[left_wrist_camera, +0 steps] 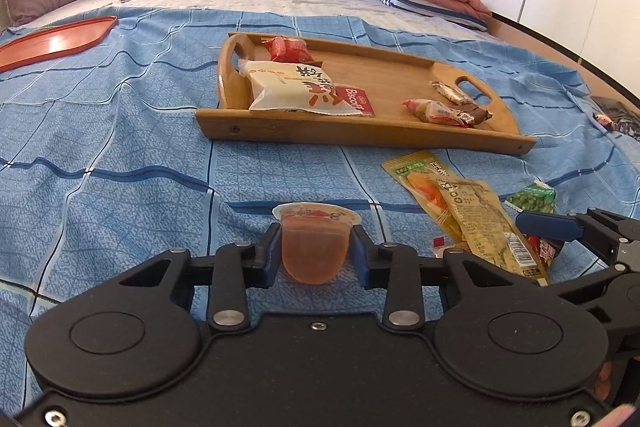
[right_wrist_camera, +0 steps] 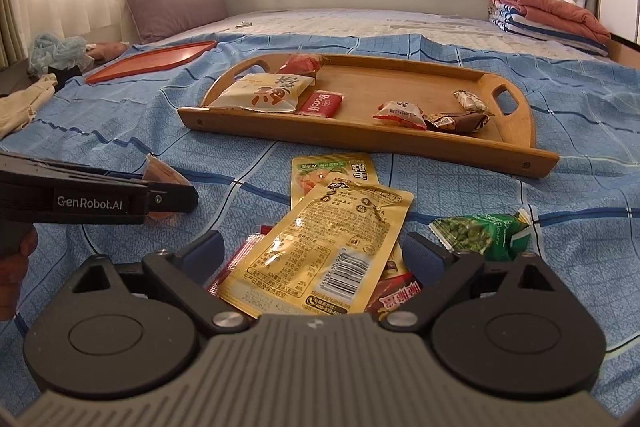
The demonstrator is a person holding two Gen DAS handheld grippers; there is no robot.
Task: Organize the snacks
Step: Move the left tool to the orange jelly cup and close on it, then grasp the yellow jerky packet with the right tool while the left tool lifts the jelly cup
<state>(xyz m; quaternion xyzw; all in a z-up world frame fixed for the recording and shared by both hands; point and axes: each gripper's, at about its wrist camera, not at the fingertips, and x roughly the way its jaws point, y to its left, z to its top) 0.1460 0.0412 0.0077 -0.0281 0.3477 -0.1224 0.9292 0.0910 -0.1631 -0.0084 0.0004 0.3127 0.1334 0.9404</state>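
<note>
Left gripper (left_wrist_camera: 316, 251) pinches a jelly cup (left_wrist_camera: 314, 241) on the blue bedspread (left_wrist_camera: 120, 147). Right gripper (right_wrist_camera: 316, 255) gapes wide, empty, over snack packets (right_wrist_camera: 320, 247); the wooden tray (right_wrist_camera: 360, 143) sits at twelve o'clock.

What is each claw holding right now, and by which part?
The left claw grips the jelly cup by its sides, just under the rim. The right claw is open, holding nothing.

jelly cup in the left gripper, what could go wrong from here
1. The left gripper is shut on the jelly cup, a soft cup lying on its side: a hard squeeze may buckle it or pop its lid.
2. The tray already holds snacks at both ends; a careless drop could land on them.
3. The open right gripper sits close by over the yellow packets; the two could bump.
</note>
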